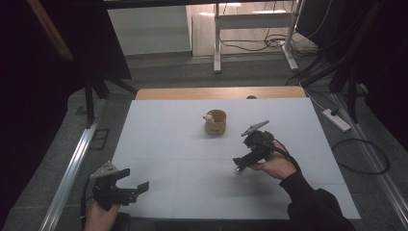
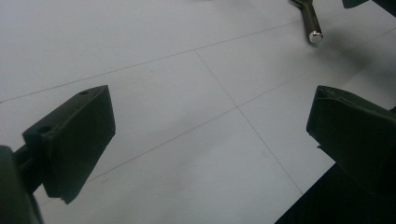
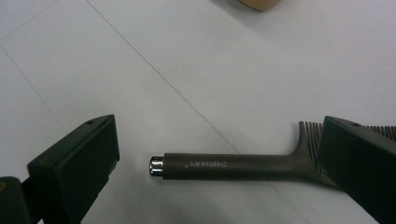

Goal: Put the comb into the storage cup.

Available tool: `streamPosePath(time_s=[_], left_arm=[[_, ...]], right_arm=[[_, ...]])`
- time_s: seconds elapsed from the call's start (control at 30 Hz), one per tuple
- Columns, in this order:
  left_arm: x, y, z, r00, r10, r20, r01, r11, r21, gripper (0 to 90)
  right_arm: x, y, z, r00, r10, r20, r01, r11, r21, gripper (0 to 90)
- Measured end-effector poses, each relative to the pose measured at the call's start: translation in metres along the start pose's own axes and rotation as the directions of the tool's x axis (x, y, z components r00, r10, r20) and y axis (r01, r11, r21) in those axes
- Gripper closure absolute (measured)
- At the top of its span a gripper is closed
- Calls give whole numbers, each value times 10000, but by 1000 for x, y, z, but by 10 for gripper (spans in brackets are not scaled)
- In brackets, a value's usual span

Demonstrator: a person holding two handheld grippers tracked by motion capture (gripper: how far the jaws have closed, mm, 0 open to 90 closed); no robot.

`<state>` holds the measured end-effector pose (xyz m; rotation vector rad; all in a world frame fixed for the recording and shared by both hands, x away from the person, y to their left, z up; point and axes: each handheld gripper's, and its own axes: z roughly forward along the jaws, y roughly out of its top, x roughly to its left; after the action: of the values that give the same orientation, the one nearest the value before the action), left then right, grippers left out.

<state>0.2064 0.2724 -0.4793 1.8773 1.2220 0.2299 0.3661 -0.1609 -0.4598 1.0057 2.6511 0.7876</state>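
A grey brush (image 3: 243, 165) with a chrome end cap and comb-like bristles lies flat on the white table (image 1: 163, 139). My right gripper (image 3: 219, 140) is open just above it, one jaw on each side, with the bristle end partly hidden behind the right-hand jaw. In the high view the right gripper (image 1: 242, 162) is right of the table's middle, and the brush's shiny tip (image 1: 237, 171) pokes out under it. My left gripper (image 1: 134, 179) is open at the near left corner, holding nothing. In the left gripper view (image 2: 210, 100) the brush's handle end (image 2: 314, 32) lies far off.
A small tan wooden cup (image 1: 215, 122) with something white at its rim stands at the table's middle rear; its edge (image 3: 257, 3) shows in the right gripper view. Beyond the table are a floor, cables, a power strip (image 1: 336, 119) and a desk frame (image 1: 255, 21).
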Motion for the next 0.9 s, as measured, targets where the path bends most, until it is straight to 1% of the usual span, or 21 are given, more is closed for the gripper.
streamPosePath(time_s=[0.23, 0.33, 0.43, 0.47, 0.5, 0.53, 0.57, 0.63, 0.67, 0.73, 0.83, 0.9], left_arm=[[0, 0, 0, 10000, -8, 11, 8, 10000, -4, 20], [0, 0, 0, 10000, -8, 17, 8, 10000, -3, 20], [0, 0, 0, 10000, -17, 24, 17, 10000, -10, 20], [0, 0, 0, 10000, -18, 27, 18, 10000, -11, 20], [0, 0, 0, 10000, -19, 30, 19, 10000, -12, 20], [0, 0, 0, 10000, -26, 33, 26, 10000, -14, 20], [0, 0, 0, 10000, -28, 36, 28, 10000, -13, 20], [1, 0, 0, 10000, -26, 41, 26, 10000, -11, 20], [1, 0, 0, 10000, -27, 45, 28, 10000, -11, 20], [1, 0, 0, 10000, -20, 47, 21, 10000, -12, 20], [1, 0, 0, 10000, -39, 63, 40, 10000, -21, 20], [1, 0, 0, 10000, -58, 76, 58, 10000, -22, 20]], right_arm=[[2, 7, 8, 9999, -58, 82, 56, 9997, 224, 0], [2, 9, 12, 9999, -38, 142, 34, 9996, 284, 66], [2, 11, 13, 10000, -69, 62, 67, 9995, 296, 184], [2, 11, 14, 9999, -108, 85, 105, 9996, 269, 244], [2, 11, 14, 9998, -188, 43, 187, 9996, 226, 308], [2, 12, 14, 9995, -296, -68, 297, 9994, 202, 351], [2, 12, 14, 9991, -397, -129, 400, 9990, 223, 419], [3, 13, 15, 9977, -599, -325, 607, 9979, 226, 509], [4, 14, 15, 9969, -699, -361, 708, 9972, 256, 570], [5, 15, 17, 9952, -809, -550, 829, 9959, 356, 660], [7, 16, 19, 9939, -955, -558, 985, 9937, 526, 823], [7, 15, 20, 9933, -978, -611, 1017, 9928, 633, 897]])
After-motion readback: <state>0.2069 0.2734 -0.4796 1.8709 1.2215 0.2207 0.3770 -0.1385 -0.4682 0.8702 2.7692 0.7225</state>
